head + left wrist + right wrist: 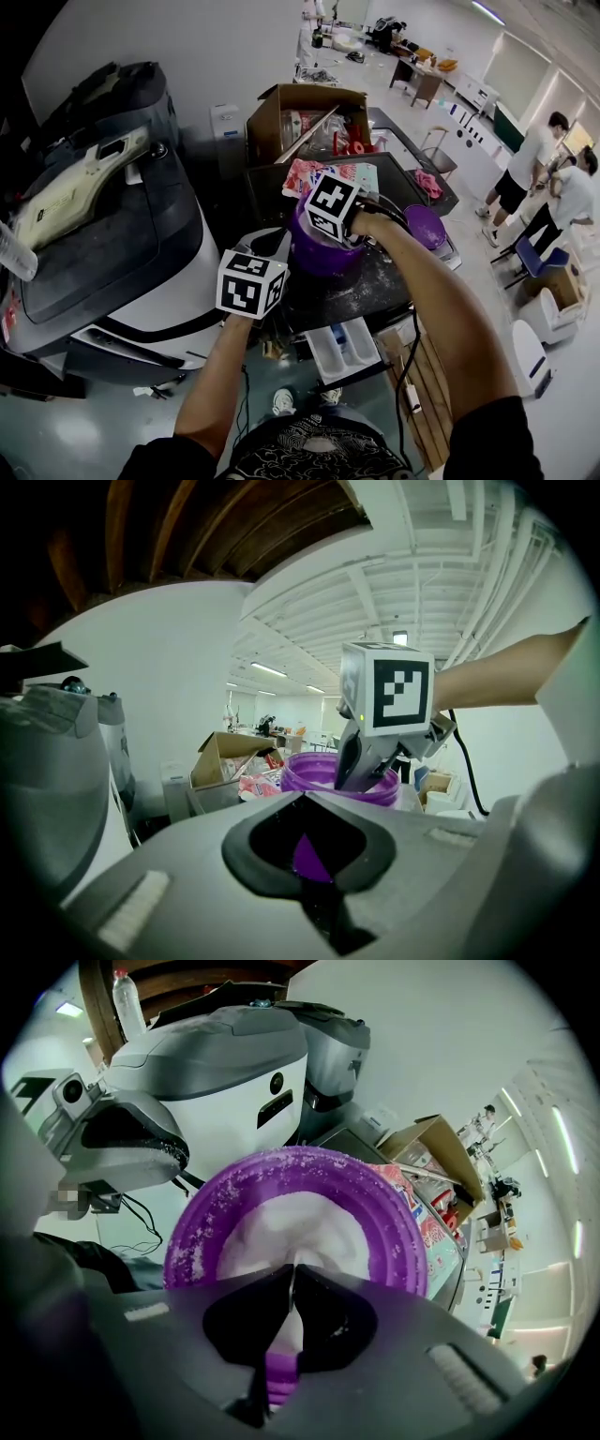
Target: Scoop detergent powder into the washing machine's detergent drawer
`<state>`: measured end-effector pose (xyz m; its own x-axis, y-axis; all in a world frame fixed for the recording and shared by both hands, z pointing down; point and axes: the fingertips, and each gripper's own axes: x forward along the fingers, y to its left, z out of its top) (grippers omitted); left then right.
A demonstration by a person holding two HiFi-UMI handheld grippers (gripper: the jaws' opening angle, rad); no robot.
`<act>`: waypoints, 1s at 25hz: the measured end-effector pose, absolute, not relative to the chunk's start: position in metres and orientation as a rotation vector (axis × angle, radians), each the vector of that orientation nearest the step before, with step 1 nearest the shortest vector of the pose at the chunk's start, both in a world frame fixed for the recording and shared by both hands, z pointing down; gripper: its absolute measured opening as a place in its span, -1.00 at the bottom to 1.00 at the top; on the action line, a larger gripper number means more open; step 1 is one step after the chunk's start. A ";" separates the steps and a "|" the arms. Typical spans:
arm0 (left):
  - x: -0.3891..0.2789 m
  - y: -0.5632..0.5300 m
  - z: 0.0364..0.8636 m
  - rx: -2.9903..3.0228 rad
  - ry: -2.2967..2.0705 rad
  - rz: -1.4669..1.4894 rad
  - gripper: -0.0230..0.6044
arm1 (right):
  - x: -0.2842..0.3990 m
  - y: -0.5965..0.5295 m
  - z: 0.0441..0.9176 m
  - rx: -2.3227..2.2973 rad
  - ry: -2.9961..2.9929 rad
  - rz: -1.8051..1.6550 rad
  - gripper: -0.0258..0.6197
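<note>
Now: right gripper clenched on scoop in powder.
Left gripper: pinching tub wall.
Tip: lift level toward near drawer.

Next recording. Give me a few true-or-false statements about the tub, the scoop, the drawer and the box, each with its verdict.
1. The right gripper is shut on a purple scoop above the purple tub. True.
2. The purple tub is empty. False: white powder fills much of it.
3. The detergent drawer is pulled open. True.
4. The cardboard box behind the tub is closed. False: its flaps stand open and things show inside.
</note>
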<state>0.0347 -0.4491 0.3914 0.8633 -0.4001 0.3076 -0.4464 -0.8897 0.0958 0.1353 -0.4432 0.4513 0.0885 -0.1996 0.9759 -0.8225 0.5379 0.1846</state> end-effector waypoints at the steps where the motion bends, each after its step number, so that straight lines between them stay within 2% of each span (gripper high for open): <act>1: 0.036 -0.448 0.391 2.873 -0.656 0.423 -0.92 | 0.134 -0.443 0.450 0.939 -1.450 0.596 -0.81; 25: 0.048 -0.439 0.387 2.868 -0.666 0.433 -0.92 | 0.111 -0.442 0.423 1.049 -1.743 1.067 -0.81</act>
<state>0.0477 -0.4392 0.3874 0.8583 -0.4046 0.3156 -0.4525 -0.8868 0.0937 0.1113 -0.4422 0.4225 -0.3169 -0.2292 0.9204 -0.9239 0.2941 -0.2448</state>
